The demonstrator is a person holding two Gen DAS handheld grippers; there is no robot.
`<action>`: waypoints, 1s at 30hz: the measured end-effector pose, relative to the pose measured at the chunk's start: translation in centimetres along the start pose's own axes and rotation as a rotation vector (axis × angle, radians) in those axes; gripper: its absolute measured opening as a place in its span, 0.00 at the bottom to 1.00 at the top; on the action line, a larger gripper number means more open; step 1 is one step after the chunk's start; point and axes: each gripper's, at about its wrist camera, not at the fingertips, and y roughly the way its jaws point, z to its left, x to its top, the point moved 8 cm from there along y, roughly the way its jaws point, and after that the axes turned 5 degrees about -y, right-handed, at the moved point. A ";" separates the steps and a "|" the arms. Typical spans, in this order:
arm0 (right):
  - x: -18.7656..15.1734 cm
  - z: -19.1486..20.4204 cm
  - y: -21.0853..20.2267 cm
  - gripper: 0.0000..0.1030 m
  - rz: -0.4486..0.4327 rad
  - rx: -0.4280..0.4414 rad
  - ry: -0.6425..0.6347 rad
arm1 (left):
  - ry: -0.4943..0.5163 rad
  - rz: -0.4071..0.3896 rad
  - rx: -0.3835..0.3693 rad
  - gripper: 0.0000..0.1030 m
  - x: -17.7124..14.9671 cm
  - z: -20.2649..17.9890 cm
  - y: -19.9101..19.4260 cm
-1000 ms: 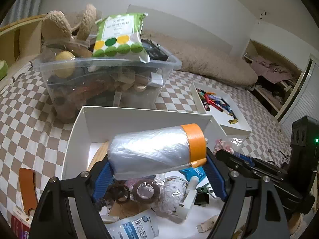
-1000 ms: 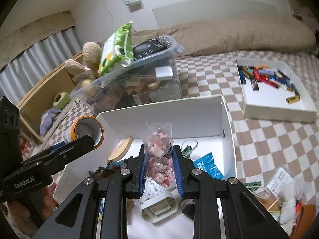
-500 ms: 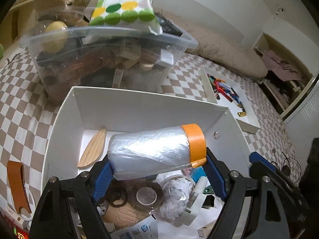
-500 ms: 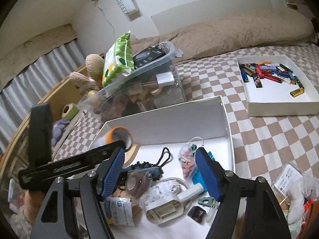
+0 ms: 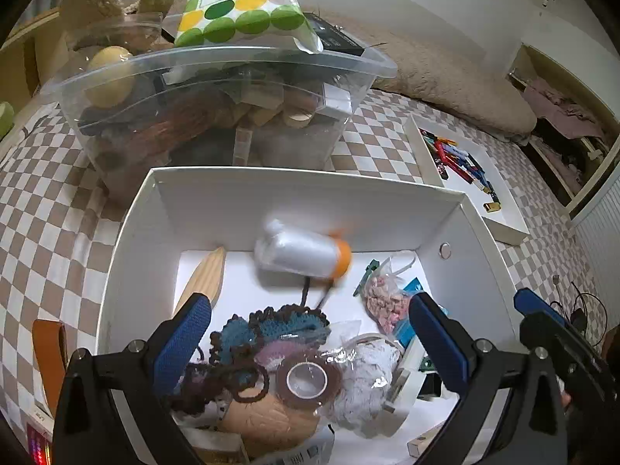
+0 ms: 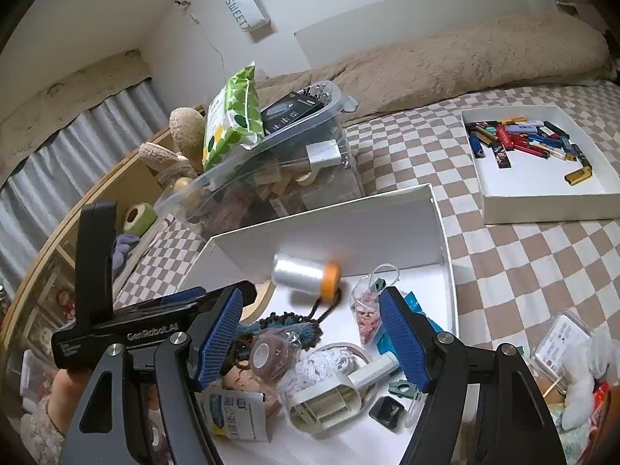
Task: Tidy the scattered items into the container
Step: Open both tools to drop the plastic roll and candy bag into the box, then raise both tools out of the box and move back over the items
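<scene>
Checked brown/white bed cover point(image 6: 503, 271), beige pillow point(image 6: 465, 62) at 12, white wall. Silvery film roll point(image 5: 300, 252) w/ orange end, blurred, inside white box point(image 5: 271, 193) nr far wall. Left claw point(image 5: 310, 333) just opened wide, empty. Right claw point(image 6: 310, 341) apart, empty.

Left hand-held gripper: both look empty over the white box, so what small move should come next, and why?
Probably lift the left hand-held gripper clear of the white box. Its jaws have just opened wide with nothing between them, and the plastic film roll already sits blurred inside the box.
</scene>
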 end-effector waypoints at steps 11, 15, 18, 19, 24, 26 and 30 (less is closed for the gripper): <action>-0.2 -0.5 -0.8 0.71 -0.003 -0.017 0.001 | 0.013 -0.025 -0.017 1.00 -0.3 -0.9 -1.6; -0.6 -0.5 -0.9 0.71 -0.003 -0.018 -0.003 | 0.005 -0.026 -0.016 1.00 -0.7 -0.9 -1.9; -0.8 -0.6 -0.9 0.71 0.003 -0.033 -0.012 | 0.009 -0.027 -0.005 1.00 -1.0 -0.8 -2.0; -0.8 -0.6 -0.9 0.71 0.002 -0.035 -0.015 | 0.012 -0.030 -0.001 1.00 -1.1 -0.8 -2.1; -0.8 -0.4 -1.4 0.71 -0.007 -0.063 -0.048 | 0.018 -0.046 0.004 1.00 -1.5 -0.7 -3.1; -0.8 -0.3 -1.7 0.71 -0.009 -0.074 -0.057 | 0.021 -0.063 0.015 1.00 -1.6 -0.5 -3.7; -1.0 0.0 -2.3 0.71 -0.014 -0.081 -0.073 | 0.004 -0.080 0.021 1.00 -1.8 -0.1 -4.5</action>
